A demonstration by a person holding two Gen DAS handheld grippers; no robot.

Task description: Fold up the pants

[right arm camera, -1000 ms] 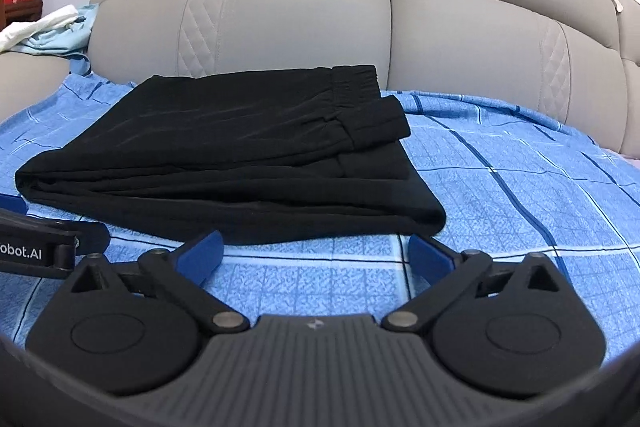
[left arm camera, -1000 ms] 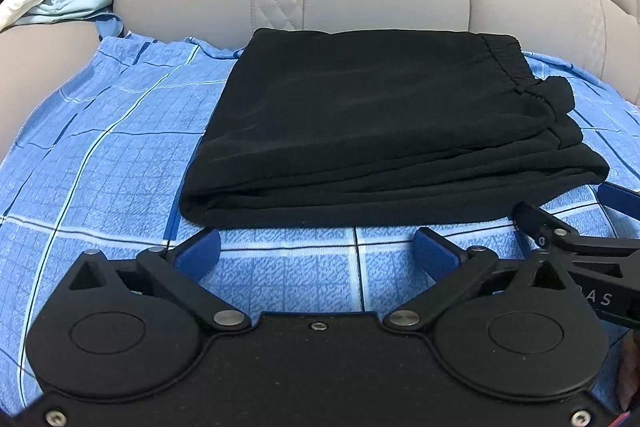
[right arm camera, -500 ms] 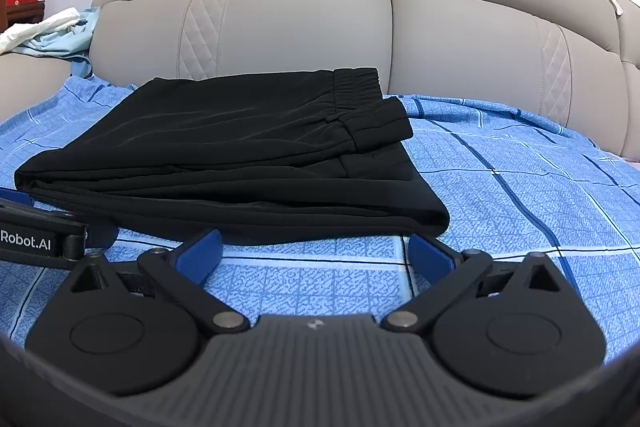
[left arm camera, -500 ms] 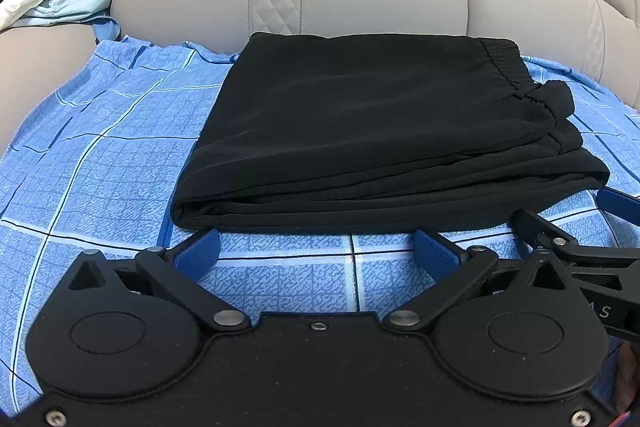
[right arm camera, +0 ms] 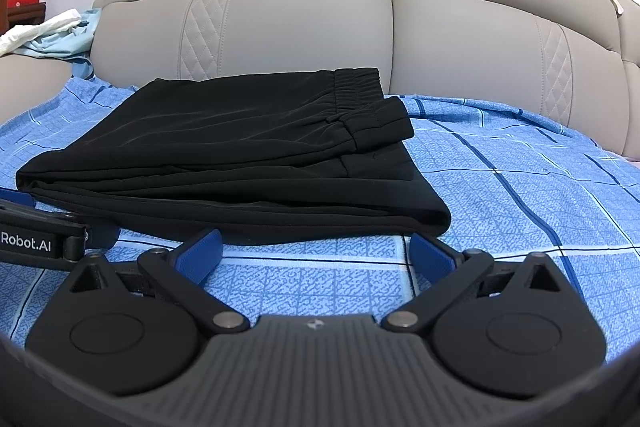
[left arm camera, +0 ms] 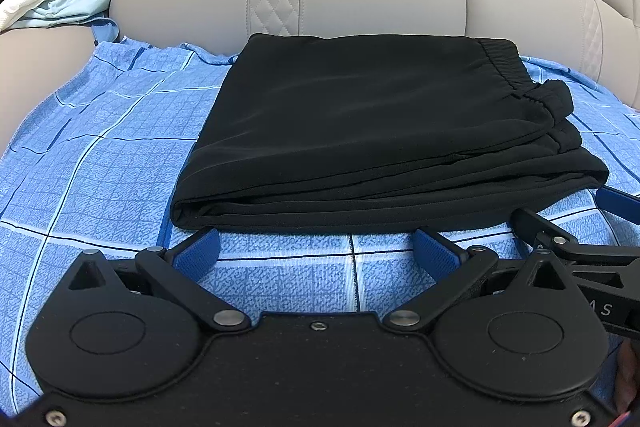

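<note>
Nearest the left wrist camera, the left gripper [left arm camera: 316, 247] has its two blue-padded fingers [left arm camera: 198, 253] spread wide with nothing between them, their tips just short of the near folded edge of the black pants [left arm camera: 380, 131]. The right gripper [right arm camera: 316, 249] is likewise spread wide and holds nothing, its blue pads hovering over the blue checked bedsheet [right arm camera: 520, 195] just in front of the same near edge. Each gripper shows at the edge of the other's view, the two side by side.

The pants lie folded into a compact, layered rectangle on the bedsheet, flat and free of both grippers. The stacked fold edges face the cameras; the gathered elastic waistband [left arm camera: 516, 75] sits on top toward the far right corner.

Behind the pants rises a padded beige headboard [right arm camera: 304, 39] with quilted diamond stitching. At far left, a heap of white and pale blue cloth [left arm camera: 60, 3] rests on the beige padded side, well apart from the pants.
</note>
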